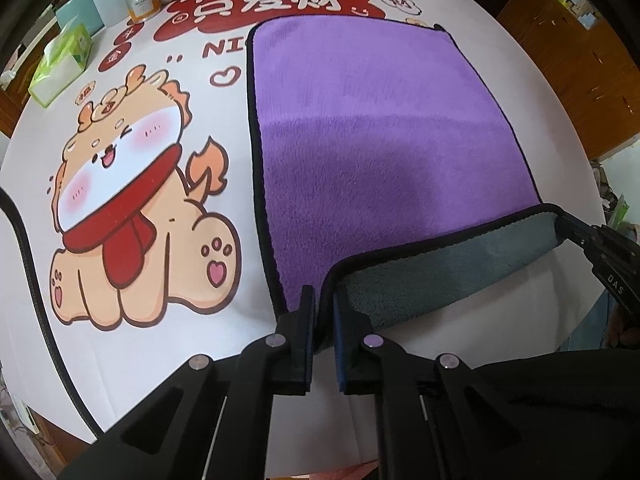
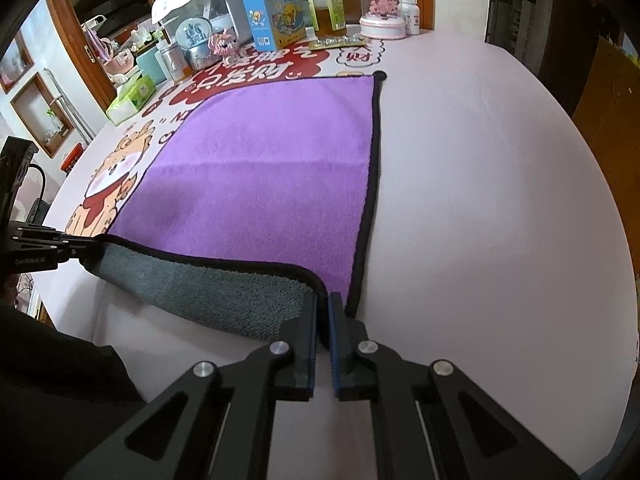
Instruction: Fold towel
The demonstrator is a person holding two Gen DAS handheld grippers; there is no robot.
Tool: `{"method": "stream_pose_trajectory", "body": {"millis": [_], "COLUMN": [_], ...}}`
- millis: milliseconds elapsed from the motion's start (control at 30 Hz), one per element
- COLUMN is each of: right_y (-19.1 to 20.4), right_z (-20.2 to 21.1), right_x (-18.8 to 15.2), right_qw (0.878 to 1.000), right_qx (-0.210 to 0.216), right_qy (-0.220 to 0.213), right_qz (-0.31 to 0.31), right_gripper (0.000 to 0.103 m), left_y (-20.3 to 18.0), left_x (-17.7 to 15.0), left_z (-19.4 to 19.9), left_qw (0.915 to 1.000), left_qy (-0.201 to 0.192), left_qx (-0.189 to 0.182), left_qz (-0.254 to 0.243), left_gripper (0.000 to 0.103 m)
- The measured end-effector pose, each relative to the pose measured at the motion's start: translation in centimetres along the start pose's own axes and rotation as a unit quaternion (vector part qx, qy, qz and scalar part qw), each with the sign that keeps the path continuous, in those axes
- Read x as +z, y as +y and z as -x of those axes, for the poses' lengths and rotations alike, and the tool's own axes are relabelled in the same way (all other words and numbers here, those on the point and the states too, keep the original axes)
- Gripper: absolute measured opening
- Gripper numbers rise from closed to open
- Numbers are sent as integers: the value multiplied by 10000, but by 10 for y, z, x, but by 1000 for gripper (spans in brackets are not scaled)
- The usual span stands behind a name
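Observation:
A purple towel [image 1: 380,120] with black trim and a grey underside lies on the white table; it also shows in the right wrist view [image 2: 264,168]. Its near edge is lifted, showing the grey side [image 1: 440,264]. My left gripper [image 1: 324,304] is shut on the near left corner. My right gripper [image 2: 323,312] is shut on the near right corner, and shows at the right of the left wrist view [image 1: 576,232]. The left gripper shows at the left of the right wrist view [image 2: 86,254].
The table cover has a cartoon dragon print [image 1: 132,208] left of the towel. A tissue box [image 1: 60,64], cans, a blue carton [image 2: 272,16], a bottle [image 2: 326,4] and a glass dome [image 2: 380,4] stand along the far edge. Bare table [image 2: 480,200] lies right of the towel.

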State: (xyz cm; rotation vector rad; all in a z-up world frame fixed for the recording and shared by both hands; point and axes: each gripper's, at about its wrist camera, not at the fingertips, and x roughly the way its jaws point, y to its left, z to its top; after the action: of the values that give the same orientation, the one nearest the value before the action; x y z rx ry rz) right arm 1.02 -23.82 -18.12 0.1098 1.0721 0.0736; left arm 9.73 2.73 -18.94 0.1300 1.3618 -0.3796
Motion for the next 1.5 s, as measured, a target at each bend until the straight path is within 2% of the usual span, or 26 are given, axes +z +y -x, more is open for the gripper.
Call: {"method": "stream_pose_trajectory", "body": {"millis": [300, 867, 967, 1333, 1500], "right_y": [0, -5, -6, -6, -3], "right_z": [14, 45, 45, 25, 9], "right_x": [20, 97, 115, 178, 197], "right_qw": [9995, 9937, 9920, 9858, 9826], "right_qx": [9, -125, -147, -432, -635], "right_qy": [-296, -1112, -1250, -1607, -1722], "right_qz": [65, 106, 109, 207, 293], "right_gripper": [5, 5, 5, 5, 5], "left_y": [4, 8, 12, 17, 23], "left_x": [18, 93, 111, 171, 191], "left_z": [26, 78, 81, 80, 69], "left_qw": [9996, 9945, 9934, 9851, 9835], "left_qy": [-269, -1016, -1121, -1572, -1667], "left_qx": [46, 187, 204, 615, 627], "left_qz": [-24, -173, -116, -335, -307], "left_gripper": [6, 6, 6, 6, 6]}}
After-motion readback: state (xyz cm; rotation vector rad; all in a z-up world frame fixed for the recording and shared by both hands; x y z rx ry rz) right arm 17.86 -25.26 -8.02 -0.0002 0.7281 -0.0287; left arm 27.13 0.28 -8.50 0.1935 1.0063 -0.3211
